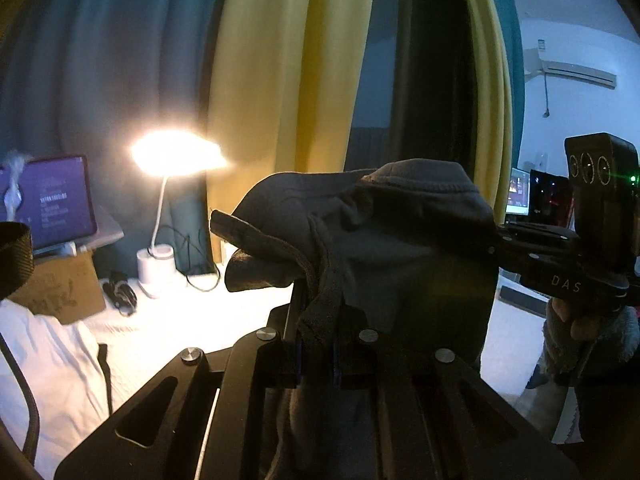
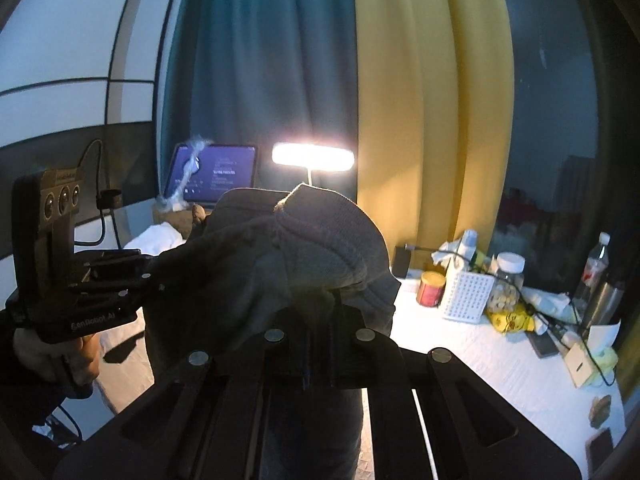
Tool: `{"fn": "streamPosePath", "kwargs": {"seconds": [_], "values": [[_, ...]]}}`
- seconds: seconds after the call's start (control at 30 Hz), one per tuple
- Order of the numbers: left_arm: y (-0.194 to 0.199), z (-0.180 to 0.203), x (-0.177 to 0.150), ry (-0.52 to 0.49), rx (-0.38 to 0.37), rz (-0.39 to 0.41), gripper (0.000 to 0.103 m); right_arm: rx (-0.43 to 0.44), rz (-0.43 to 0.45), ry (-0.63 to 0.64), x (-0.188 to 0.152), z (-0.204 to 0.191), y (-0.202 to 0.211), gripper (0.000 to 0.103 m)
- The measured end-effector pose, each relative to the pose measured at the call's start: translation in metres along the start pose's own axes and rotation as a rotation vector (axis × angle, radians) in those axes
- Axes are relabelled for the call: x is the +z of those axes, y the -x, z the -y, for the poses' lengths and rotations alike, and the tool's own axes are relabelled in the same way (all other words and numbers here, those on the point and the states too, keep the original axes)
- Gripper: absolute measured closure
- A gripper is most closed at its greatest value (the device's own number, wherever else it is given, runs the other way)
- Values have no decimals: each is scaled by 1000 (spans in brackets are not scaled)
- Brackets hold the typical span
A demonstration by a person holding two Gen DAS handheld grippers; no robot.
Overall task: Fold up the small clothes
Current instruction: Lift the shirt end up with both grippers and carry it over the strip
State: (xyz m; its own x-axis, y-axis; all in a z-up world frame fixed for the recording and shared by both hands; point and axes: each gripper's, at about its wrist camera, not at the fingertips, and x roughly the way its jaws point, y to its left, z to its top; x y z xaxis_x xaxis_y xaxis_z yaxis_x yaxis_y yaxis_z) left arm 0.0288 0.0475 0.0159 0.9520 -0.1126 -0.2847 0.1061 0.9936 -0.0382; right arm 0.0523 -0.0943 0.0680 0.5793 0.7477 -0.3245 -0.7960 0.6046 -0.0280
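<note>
- 1 dark garment (image 1: 400, 248), held up
- 2 grippers: left gripper (image 1: 316, 360), right gripper (image 2: 316, 360)
- 1 lit lamp (image 2: 312, 157), 12 o'clock
- 1 laptop (image 2: 216, 174)
- 1 red can (image 2: 431, 289), 3 o'clock
- 2 bottles: clear bottle (image 2: 596, 258), steel bottle (image 2: 604, 304)

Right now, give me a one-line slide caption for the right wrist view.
Both grippers, right gripper and left gripper, hold a dark grey knit garment aloft before a lit desk lamp.

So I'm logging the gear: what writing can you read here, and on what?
"DAS": right gripper, on its body.
"GenRobot.AI", first letter unclear: left gripper, on its body.
Laptop screen text: too blurred.
Red can, bottle: labels unreadable.
</note>
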Motion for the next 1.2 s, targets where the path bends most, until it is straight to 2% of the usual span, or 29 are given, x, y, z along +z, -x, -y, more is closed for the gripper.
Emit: {"fn": "streamPosePath", "kwargs": {"seconds": [0.27,0.73,0.97,1.2], "values": [[25,3,14,-55,16,53,95,8,91,42,20,-22,30,96],[79,-9,22,-62,94,145,95,66,194,110,51,-66,47,96],[108,-30,22,-62,172,179,95,130,220,153,64,-99,46,96],[132,-54,12,-46,225,170,95,202,210,190,69,-131,31,96]]}}
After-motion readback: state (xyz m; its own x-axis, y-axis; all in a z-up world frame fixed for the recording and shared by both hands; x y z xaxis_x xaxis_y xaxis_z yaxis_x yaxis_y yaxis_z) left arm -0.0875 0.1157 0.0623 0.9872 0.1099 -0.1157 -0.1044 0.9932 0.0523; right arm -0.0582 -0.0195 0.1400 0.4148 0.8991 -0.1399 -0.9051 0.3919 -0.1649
